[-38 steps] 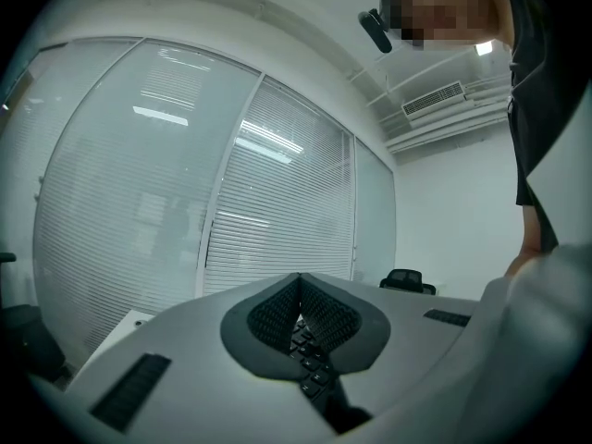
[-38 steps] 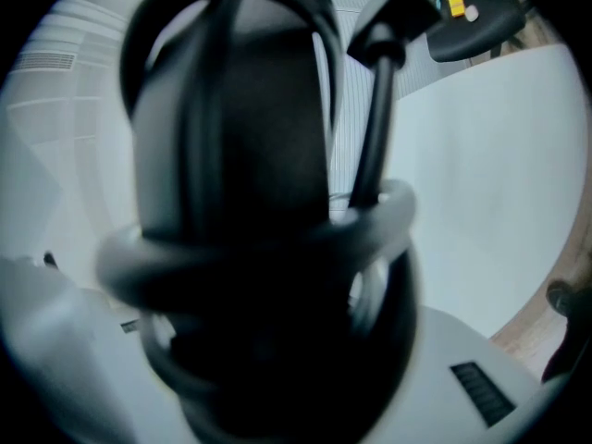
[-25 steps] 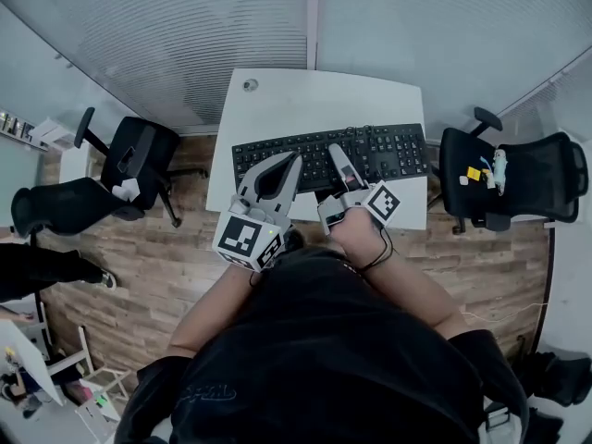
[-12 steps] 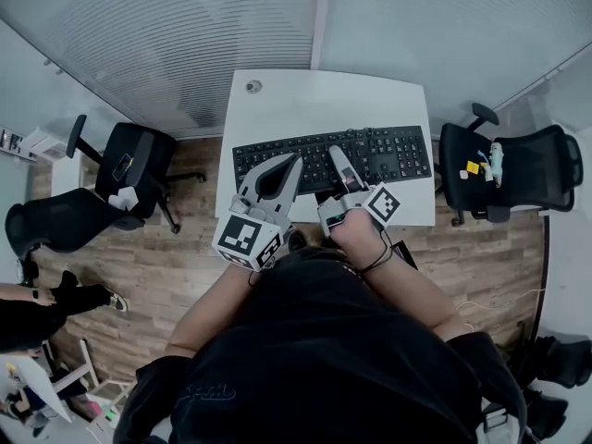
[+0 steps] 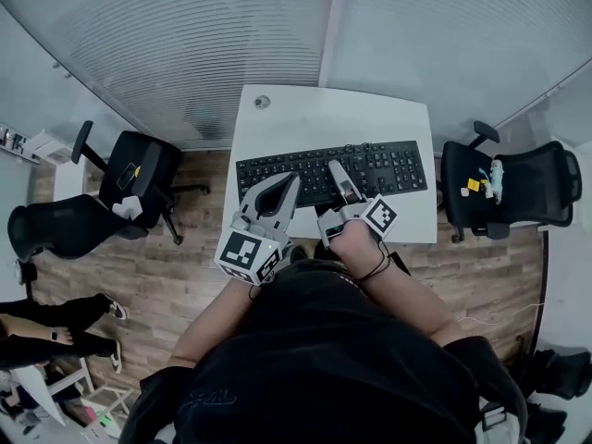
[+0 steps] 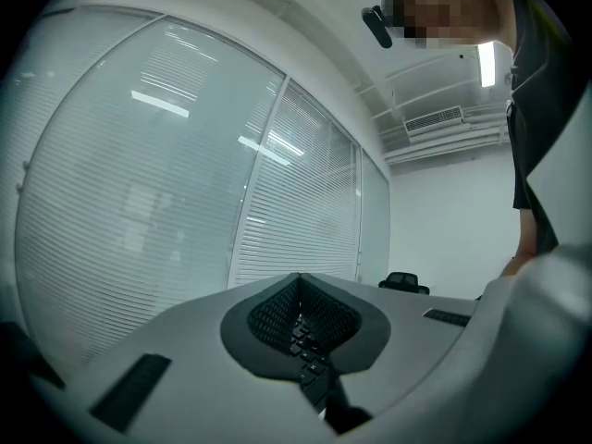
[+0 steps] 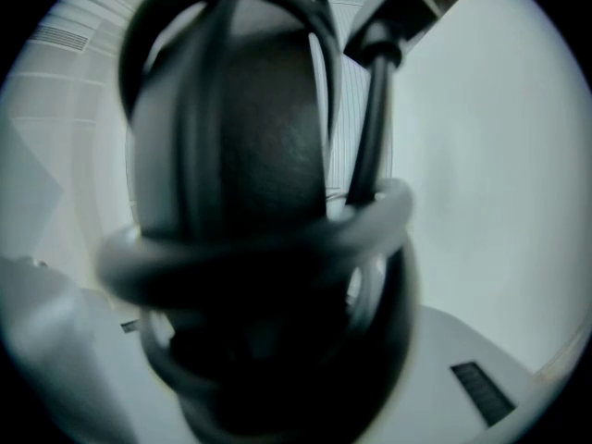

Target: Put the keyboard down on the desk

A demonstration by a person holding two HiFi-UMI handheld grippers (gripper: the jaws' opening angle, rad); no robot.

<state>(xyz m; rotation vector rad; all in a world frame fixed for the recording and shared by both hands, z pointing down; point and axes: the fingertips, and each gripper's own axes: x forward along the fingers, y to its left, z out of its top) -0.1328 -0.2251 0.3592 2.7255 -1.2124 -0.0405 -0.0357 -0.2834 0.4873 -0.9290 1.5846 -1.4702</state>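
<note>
Tabletop [image 5: 370,109]: you are looking down on a white tabletop standing against the blind-covered glass wall [image 5: 185,44].
Round fitting [image 5: 263,102]: sitting near its far left corner.
Keyboard [image 5: 398,165]: stretching across the near half, parallel to the front edge; you cannot tell whether it is resting there.
Floor [image 5: 185,248]: wood planks carrying the tabletop.

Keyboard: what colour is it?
The keyboard is black all over, keys and frame alike. It shows best in the head view.
</note>
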